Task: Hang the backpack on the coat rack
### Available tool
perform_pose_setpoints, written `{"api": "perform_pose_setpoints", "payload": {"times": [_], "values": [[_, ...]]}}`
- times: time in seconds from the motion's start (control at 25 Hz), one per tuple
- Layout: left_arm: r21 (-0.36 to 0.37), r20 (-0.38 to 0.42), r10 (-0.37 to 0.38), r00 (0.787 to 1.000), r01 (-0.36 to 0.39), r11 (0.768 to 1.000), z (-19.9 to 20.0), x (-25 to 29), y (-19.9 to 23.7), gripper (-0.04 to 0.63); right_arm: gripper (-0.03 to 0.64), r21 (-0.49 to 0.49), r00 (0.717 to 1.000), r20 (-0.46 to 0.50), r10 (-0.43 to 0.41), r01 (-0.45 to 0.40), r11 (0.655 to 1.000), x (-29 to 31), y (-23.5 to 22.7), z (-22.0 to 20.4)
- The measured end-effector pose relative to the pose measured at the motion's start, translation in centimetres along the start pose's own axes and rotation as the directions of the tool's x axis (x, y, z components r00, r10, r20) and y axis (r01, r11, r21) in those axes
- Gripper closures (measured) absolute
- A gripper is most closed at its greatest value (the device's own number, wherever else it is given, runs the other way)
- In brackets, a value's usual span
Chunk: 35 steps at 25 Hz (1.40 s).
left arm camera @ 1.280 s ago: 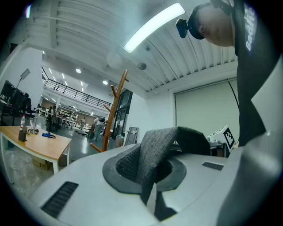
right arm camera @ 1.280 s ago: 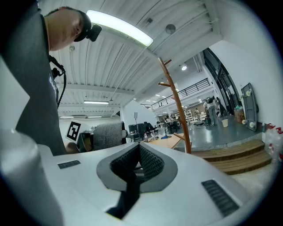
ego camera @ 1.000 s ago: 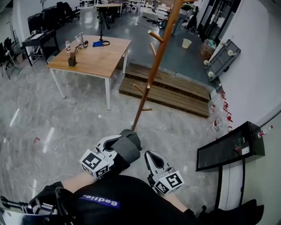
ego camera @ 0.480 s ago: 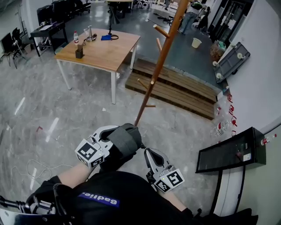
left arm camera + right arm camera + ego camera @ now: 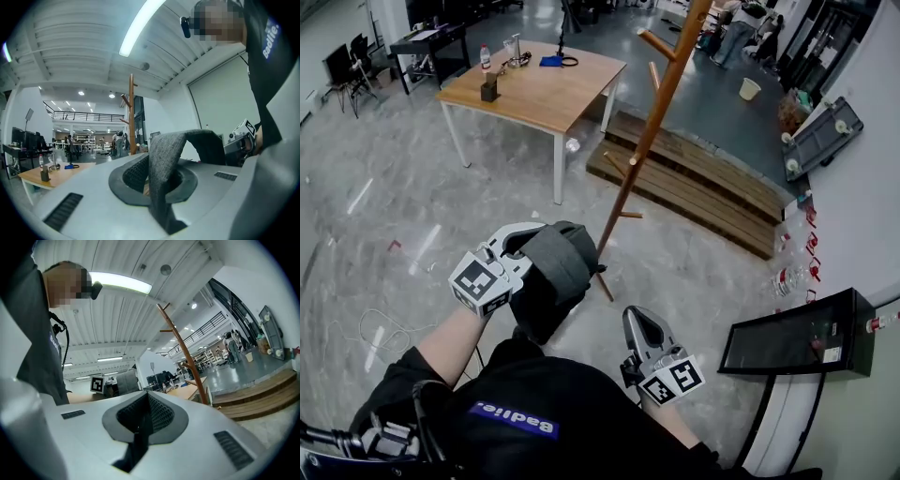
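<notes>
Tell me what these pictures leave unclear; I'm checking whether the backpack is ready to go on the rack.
Backpack body: the head view shows only a grey strap in the left gripper; the bag itself cannot be picked out.
Right gripper, its own view: jaws together; the dark strip between them could be gap or thin strap.
Coat rack: top cut off by the head view's upper edge.
Items on the table: too small.

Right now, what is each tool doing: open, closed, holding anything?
Left tool: closed on a wide grey strap.
Right tool: closed, nothing seen between its jaws.
</notes>
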State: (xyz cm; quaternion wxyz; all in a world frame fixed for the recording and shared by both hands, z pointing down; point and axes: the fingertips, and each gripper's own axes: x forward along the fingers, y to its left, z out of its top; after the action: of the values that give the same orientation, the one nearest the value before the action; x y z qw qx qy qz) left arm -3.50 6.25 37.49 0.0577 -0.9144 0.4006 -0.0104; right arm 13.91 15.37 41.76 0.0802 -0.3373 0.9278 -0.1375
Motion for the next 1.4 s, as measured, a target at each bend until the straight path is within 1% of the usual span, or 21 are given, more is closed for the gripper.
{"api": "perform_pose_setpoints", "payload": {"times": [0.08,0.2,0.36,0.48,0.64,0.8,1.0,1.12,1.24,1.32,1.4], "values": [[0.022,-0.001,0.002,1.000,-0.002,1.000,-0.4,0.8,1.4,0.565,0.611,-0.002,1.000,-0.009,-0.006,0.006,1.000,0.4,-0.7,-0.1],[0.025,0.005,-0.012,1.000,0.012,1.000,-1.0,2.3,3.7,0.565,0.610,-0.003,0.999,-0.027,-0.034,0.034,0.999,1.7,-2.0,-0.4],[-0.020,0.002,-0.042,0.999,0.042,0.999,-2.6,4.7,7.0,0.565,0.611,-0.017,0.995,-0.048,-0.093,0.092,0.996,4.5,-4.0,-0.6],[-0.052,-0.006,-0.085,0.996,0.084,0.995,-4.0,6.5,9.6,0.565,0.611,-0.016,0.988,-0.057,-0.141,0.140,0.990,7.5,-5.3,-0.3],[-0.083,-0.015,-0.161,0.987,0.159,0.984,-6.0,8.8,12.5,0.565,0.611,-0.001,0.974,-0.060,-0.217,0.218,0.976,11.4,-7.3,-0.2],[-0.114,-0.025,-0.208,0.978,0.204,0.972,-7.4,11.6,15.6,0.565,0.611,0.005,0.959,-0.055,-0.279,0.279,0.960,14.8,-9.1,-0.1],[-0.089,-0.052,-0.268,0.962,0.263,0.961,-6.7,15.7,18.0,0.565,0.611,0.012,0.949,-0.044,-0.312,0.313,0.950,17.3,-10.3,0.4],[-0.066,-0.082,-0.290,0.954,0.285,0.956,-6.5,18.5,18.6,0.565,0.611,0.014,0.948,-0.035,-0.316,0.316,0.949,17.2,-11.8,1.0],[-0.045,-0.127,-0.306,0.944,0.303,0.952,-7.3,20.9,19.1,0.565,0.611,0.017,0.946,-0.040,-0.322,0.323,0.946,16.4,-13.7,1.4],[-0.025,-0.168,-0.323,0.931,0.324,0.946,-8.1,22.3,19.5,0.565,0.611,0.012,0.945,-0.046,-0.325,0.326,0.945,15.8,-14.9,1.7],[-0.002,-0.209,-0.347,0.914,0.354,0.935,-8.6,23.6,19.7,0.565,0.611,0.012,0.942,-0.057,-0.330,0.331,0.944,15.1,-16.2,1.8]]}}
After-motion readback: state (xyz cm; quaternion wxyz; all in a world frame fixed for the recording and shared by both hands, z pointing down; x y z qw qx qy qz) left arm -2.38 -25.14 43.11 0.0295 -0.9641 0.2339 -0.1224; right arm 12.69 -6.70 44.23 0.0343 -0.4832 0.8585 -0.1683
